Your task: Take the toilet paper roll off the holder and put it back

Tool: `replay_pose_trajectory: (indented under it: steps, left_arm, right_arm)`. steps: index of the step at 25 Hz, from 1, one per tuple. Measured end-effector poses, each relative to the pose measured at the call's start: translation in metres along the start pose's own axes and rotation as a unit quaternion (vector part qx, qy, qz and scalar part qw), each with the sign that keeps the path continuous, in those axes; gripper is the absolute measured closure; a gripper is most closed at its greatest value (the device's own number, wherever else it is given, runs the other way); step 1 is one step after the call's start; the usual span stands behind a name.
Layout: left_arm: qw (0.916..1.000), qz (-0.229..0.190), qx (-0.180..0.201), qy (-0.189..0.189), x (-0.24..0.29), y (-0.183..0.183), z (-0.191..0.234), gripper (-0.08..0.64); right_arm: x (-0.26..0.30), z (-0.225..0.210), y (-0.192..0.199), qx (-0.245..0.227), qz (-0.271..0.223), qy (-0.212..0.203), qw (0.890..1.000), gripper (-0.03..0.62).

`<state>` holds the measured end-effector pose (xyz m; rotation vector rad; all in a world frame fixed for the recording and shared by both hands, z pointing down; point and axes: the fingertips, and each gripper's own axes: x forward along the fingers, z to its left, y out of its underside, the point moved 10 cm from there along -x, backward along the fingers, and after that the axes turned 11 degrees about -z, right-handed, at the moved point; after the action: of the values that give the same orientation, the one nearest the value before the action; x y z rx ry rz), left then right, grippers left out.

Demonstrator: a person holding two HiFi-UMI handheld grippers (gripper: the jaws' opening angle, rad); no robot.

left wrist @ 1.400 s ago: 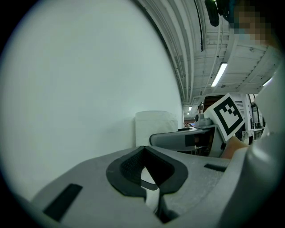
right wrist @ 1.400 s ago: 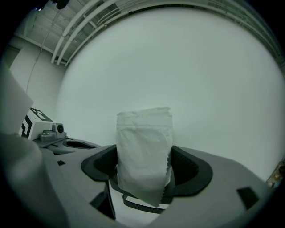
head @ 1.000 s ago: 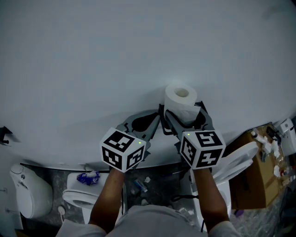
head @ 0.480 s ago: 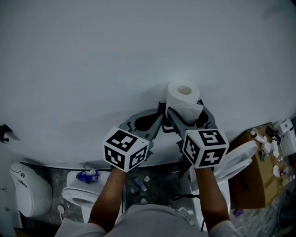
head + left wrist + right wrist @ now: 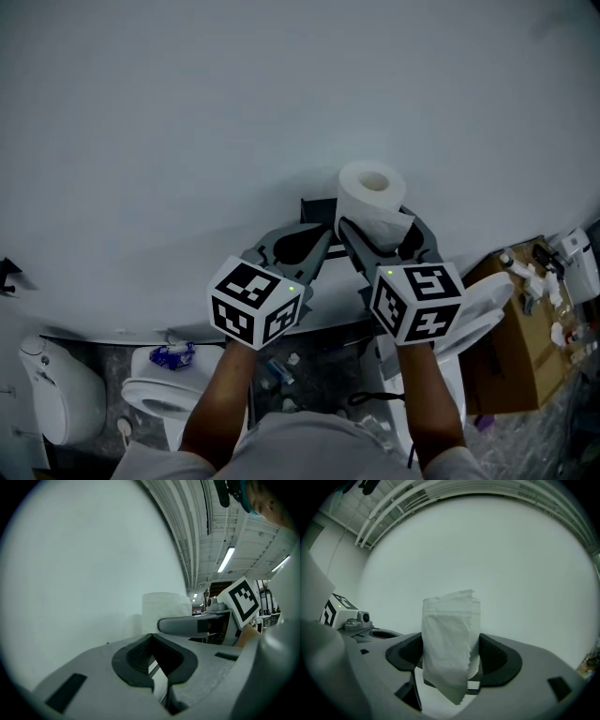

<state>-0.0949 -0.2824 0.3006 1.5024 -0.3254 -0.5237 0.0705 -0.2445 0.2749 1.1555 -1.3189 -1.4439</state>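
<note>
The white toilet paper roll (image 5: 371,199) stands upright between the jaws of my right gripper (image 5: 380,231), which is shut on it close to the white wall. In the right gripper view the roll (image 5: 450,639) fills the gap between the dark pads, and a loose torn sheet hangs down its front. A dark holder bracket (image 5: 315,208) shows on the wall just left of the roll. My left gripper (image 5: 322,239) is beside it, jaws together with nothing in them. The left gripper view shows the roll (image 5: 165,609) ahead to the right.
Far below, a white toilet (image 5: 155,394) has a blue object on its tank. Another toilet (image 5: 54,403) is at the left, and a raised seat (image 5: 480,317) at the right. A cardboard box (image 5: 520,361) holding small items stands at the far right.
The right gripper has lifted the roll slightly up and to the right. The dark bracket has come into view to the left of the roll. The left gripper has barely moved.
</note>
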Motion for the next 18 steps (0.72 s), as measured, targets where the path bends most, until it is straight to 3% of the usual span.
replay_pose_trajectory:
  steps: [18]
  left_arm:
    - [0.9991, 0.014, -0.004, 0.04, 0.043, 0.013, -0.071, 0.557]
  right_arm:
    - [-0.075, -0.05, 0.006, -0.003, 0.002, 0.036, 0.999, 0.232]
